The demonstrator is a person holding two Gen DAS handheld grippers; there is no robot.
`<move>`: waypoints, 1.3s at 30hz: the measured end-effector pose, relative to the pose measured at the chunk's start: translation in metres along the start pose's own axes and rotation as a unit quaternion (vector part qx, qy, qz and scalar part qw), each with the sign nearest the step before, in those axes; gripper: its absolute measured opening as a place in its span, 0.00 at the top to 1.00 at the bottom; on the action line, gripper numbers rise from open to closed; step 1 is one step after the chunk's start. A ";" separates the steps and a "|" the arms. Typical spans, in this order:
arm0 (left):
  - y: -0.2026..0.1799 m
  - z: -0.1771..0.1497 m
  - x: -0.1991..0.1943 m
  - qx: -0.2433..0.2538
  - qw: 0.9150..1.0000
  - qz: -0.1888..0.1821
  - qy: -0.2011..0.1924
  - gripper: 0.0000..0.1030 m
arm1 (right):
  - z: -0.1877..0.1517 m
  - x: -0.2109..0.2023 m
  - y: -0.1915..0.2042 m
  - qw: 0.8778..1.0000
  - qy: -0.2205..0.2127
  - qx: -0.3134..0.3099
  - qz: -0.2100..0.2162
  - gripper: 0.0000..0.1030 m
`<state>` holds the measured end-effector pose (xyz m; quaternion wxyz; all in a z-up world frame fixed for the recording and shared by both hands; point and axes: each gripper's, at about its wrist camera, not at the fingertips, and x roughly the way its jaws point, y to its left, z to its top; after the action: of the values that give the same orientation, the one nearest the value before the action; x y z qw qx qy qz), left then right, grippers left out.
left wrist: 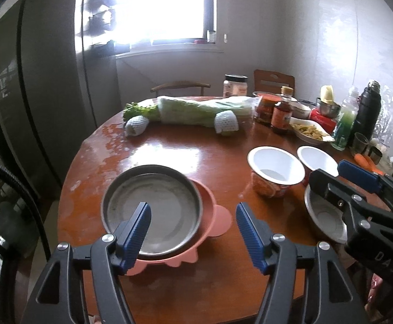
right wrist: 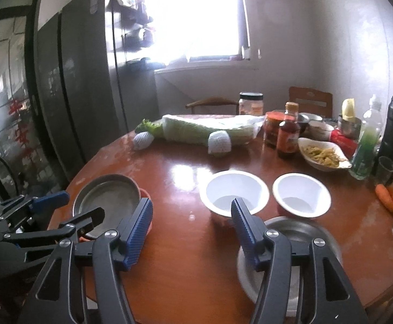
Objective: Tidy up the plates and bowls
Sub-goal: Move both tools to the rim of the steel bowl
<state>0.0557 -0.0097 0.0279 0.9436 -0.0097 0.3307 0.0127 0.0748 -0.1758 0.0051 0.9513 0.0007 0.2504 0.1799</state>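
While both tongs hang with jaws apart and empty, left gripper (left wrist: 193, 232) is over the steel pan (left wrist: 153, 208), nested on the pink plate (left wrist: 212, 216); right gripper (right wrist: 192, 229), beside it, is above the steel bowl (right wrist: 304, 232), with two white bowls (right wrist: 234, 191) just beyond.

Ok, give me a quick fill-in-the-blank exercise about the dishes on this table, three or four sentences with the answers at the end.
1. The round grey metal plate sits on top of a ____ plastic plate.
2. The number of white paper bowls standing side by side is ____.
3. The shiny steel bowl lies under the ____ hand-held gripper.
4. The orange carrots lie near the table's ____ edge.

Missing words: pink; two; right; right
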 end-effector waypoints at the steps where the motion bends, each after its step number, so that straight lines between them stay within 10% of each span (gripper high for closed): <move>1: -0.004 0.001 0.000 0.003 1.000 -0.002 0.000 0.37 | 0.000 -0.003 -0.003 1.000 -0.003 0.002 -0.002 0.39; 21: -0.075 0.005 0.021 0.026 0.997 -0.065 0.029 0.36 | -0.018 -0.043 -0.089 0.994 -0.021 0.054 -0.094 0.34; 39: -0.131 0.000 0.073 0.048 0.988 -0.121 0.088 0.36 | -0.052 -0.015 -0.148 0.986 0.048 0.101 -0.124 0.34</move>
<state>0.1166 -0.1390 -0.0164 0.9047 -0.0057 0.4094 -0.1179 0.0879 -0.3239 -0.0468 0.9482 0.0571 0.3105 0.0345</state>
